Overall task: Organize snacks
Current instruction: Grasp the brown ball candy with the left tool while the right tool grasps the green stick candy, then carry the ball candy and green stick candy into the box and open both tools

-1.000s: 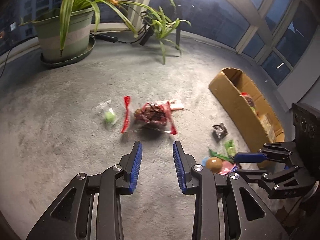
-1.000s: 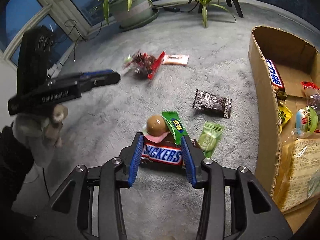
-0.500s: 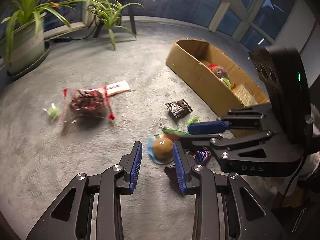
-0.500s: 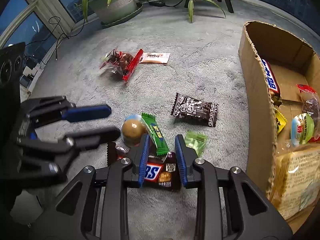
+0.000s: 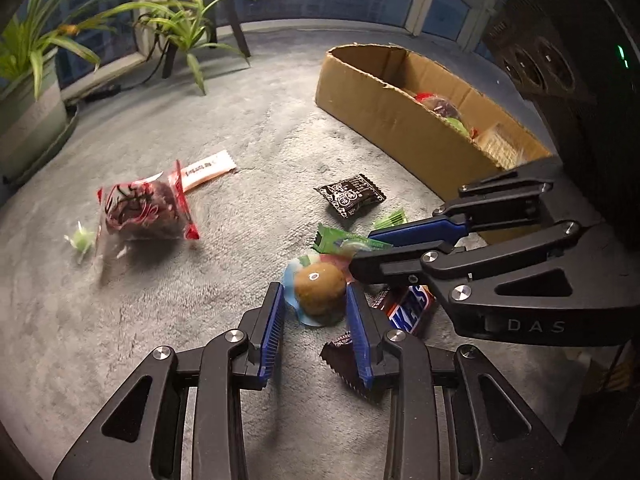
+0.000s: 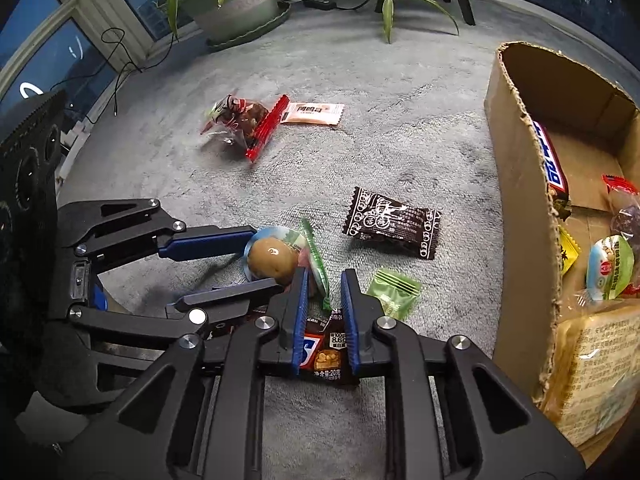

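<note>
- "DAS" stands in pale letters on my right tool (image 5: 372,248).
- "KERS" shows on the Snickers bar (image 5: 412,308).
- "8.6" and "20" are printed on that wrapper's back, seen from the right wrist.

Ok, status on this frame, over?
Left gripper open around packaged egg. Right gripper shut on Snickers bar. Green wrapper overlaps both.

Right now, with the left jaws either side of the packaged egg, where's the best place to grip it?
Grip the egg across its domed middle, coming from above. The left gripper already brackets it, open. The bulge gives the only solid bite; the flat film rim lies limp on the carpet. Close gently, since the Snickers bar and right gripper crowd one side.
</note>
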`<state>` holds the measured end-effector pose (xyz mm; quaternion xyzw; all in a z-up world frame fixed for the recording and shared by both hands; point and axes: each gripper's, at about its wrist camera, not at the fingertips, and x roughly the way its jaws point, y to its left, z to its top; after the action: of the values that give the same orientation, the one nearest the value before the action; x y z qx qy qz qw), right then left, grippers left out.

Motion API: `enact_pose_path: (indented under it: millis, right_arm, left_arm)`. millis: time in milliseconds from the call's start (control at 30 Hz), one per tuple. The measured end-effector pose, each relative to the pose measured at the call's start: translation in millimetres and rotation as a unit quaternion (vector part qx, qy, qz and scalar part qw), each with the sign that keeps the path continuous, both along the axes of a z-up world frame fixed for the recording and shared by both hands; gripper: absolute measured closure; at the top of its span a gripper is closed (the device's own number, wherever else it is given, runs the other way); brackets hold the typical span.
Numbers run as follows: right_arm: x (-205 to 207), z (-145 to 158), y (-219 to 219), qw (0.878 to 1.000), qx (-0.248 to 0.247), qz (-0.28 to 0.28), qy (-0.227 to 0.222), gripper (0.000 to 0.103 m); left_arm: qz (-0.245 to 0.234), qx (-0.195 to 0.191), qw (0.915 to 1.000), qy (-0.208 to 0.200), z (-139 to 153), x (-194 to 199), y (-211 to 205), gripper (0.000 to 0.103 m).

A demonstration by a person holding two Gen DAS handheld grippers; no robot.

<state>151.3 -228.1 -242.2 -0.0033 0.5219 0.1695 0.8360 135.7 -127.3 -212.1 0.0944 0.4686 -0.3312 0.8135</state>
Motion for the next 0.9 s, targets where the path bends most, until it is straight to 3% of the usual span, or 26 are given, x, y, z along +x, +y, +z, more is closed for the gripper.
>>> enact_pose_path:
  millis: [100, 267, 633, 900]
  right_arm:
    - [-0.3, 1.5, 0.1, 1.000, -0.006, -0.001, -0.006, 0.094]
    - [-0.9, 3.8, -3.5, 1.000, -0.003, -0.006, -0.012, 0.096]
    - [-5.0, 9.1, -12.1, 0.999, 0.009, -0.020, -0.024, 0.097]
    - [-10.2, 30.6, -12.6, 0.998, 0.014, -0.016, -0.053, 0.097]
  left_arm:
    - [-0.002, 0.001, 1.0000, -0.005, -1.9, -0.7, -1.1, 0.073]
    - [-0.006, 0.001, 0.9999, -0.014, -2.2, -1.4, -1.9, 0.075]
    - [0.024, -0.026, 0.9993, -0.009, 4.2, 2.1, 12.6, 0.078]
    - [0.038, -0.036, 0.9985, -0.019, 15.4, -1.7, 22.4, 0.078]
